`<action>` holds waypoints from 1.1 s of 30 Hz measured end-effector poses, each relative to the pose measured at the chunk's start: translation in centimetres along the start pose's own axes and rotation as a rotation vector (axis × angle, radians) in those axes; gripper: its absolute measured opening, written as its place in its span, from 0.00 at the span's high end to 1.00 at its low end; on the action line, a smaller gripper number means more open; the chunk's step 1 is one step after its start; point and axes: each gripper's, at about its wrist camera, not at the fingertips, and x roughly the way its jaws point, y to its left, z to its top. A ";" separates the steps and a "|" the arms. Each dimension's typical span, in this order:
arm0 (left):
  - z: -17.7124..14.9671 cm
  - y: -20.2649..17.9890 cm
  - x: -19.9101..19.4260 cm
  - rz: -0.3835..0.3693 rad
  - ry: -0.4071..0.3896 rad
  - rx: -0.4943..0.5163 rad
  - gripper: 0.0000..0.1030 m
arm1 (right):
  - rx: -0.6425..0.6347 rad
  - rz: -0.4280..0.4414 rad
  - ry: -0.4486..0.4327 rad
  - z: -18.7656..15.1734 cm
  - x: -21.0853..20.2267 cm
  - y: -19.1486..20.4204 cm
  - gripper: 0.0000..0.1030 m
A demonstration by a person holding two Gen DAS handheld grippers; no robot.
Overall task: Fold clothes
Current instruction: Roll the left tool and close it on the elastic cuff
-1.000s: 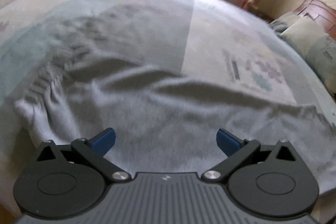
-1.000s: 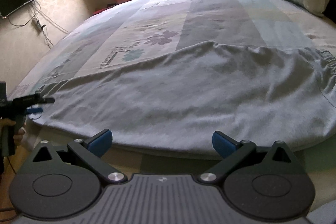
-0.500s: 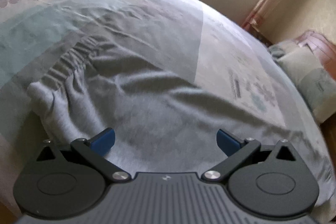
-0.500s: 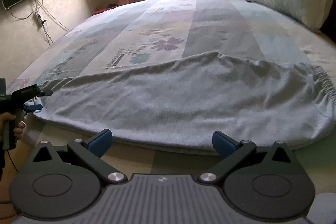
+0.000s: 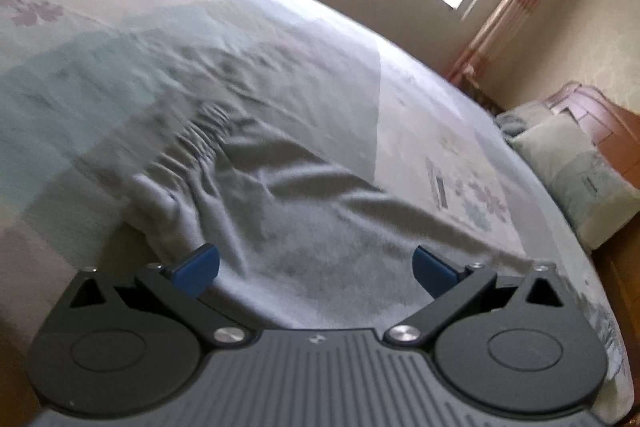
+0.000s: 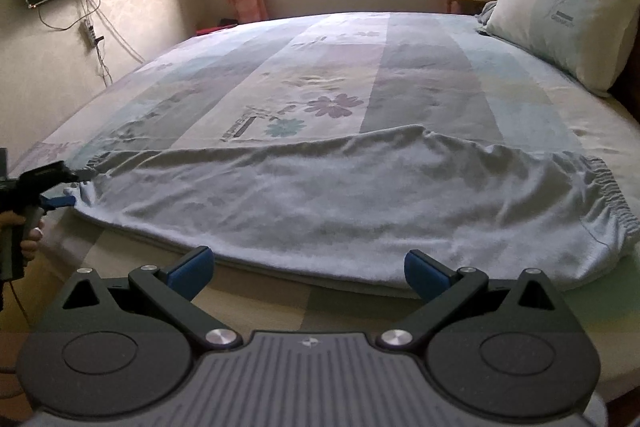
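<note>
Grey garment (image 6: 320, 203) lies flat just beyond the spread right gripper (image 6: 308, 269).
</note>
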 end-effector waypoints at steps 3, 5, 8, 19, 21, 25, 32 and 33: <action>0.2 1.5 -1.2 0.023 -0.053 -0.060 0.01 | -0.009 0.022 0.009 0.7 1.0 0.1 0.00; 0.3 2.9 -1.4 0.030 -0.066 -0.135 0.01 | -0.012 0.035 0.012 1.2 1.5 0.1 0.00; 0.4 4.7 -1.0 0.020 -0.065 -0.239 0.01 | -0.003 0.048 0.019 1.7 2.3 -0.3 0.00; 0.6 8.2 2.2 -0.043 -0.054 -0.453 0.01 | 0.043 0.040 0.059 2.4 4.7 -2.4 0.00; 0.8 8.3 2.6 -0.049 -0.062 -0.467 0.01 | 0.056 0.036 0.068 2.5 5.3 -2.6 0.00; 1.0 8.8 3.1 -0.064 -0.092 -0.527 0.01 | 0.060 0.047 0.059 2.8 5.6 -2.7 0.00; 0.2 8.2 3.0 -0.121 -0.022 -0.562 0.01 | 0.048 0.054 0.078 3.0 6.7 -2.3 0.00; 0.1 8.3 3.2 -0.129 -0.020 -0.572 0.01 | 0.048 0.056 0.083 3.0 6.9 -2.2 0.00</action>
